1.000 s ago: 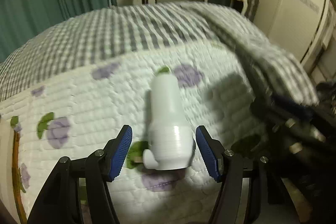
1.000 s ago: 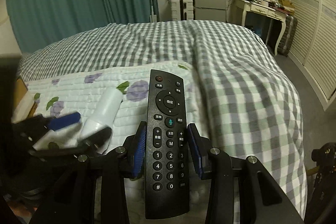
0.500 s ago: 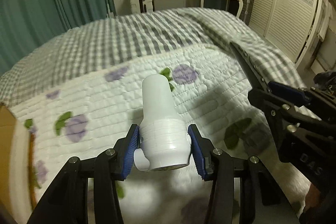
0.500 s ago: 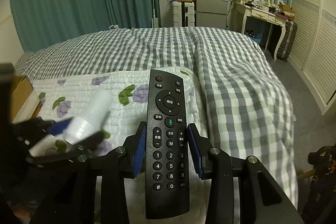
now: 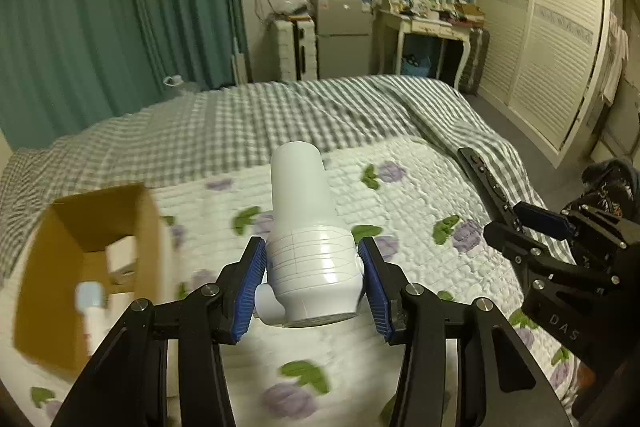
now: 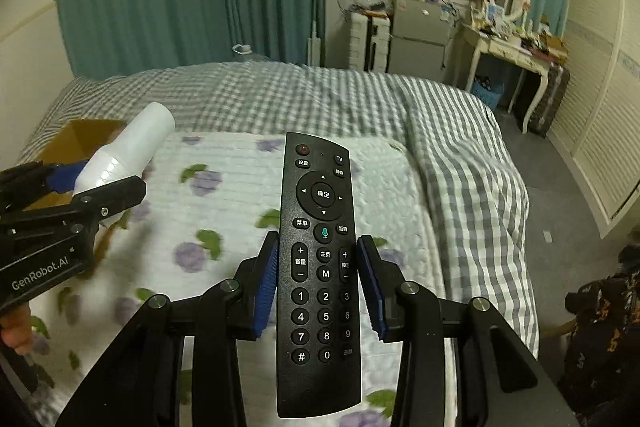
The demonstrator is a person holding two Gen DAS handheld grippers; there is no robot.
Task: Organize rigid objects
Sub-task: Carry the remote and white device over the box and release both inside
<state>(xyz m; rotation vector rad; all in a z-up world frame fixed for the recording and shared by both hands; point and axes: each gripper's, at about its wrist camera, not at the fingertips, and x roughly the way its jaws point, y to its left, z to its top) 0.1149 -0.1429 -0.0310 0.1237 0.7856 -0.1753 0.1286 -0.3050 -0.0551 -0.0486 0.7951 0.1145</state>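
My left gripper [image 5: 312, 279] is shut on a white plastic bottle [image 5: 306, 223] and holds it in the air above the quilt, neck pointing away. The bottle also shows in the right wrist view [image 6: 128, 151], at the left. My right gripper [image 6: 316, 283] is shut on a black TV remote [image 6: 320, 267], held lengthwise above the bed. The remote also shows edge-on in the left wrist view [image 5: 486, 187], at the right. An open cardboard box [image 5: 92, 267] stands on the bed at the left, with a white item with a pale blue cap inside.
A white quilt with purple flowers [image 5: 416, 211] covers the near part of the bed; a grey checked blanket [image 6: 460, 147] lies beyond and to the right. Teal curtains, a small fridge [image 5: 340, 39] and a dressing table [image 6: 516, 55] stand at the far wall.
My left gripper closed on the white bottle and lifted it off the quilt. The cardboard box came into view at the left. The right gripper rose with the remote.
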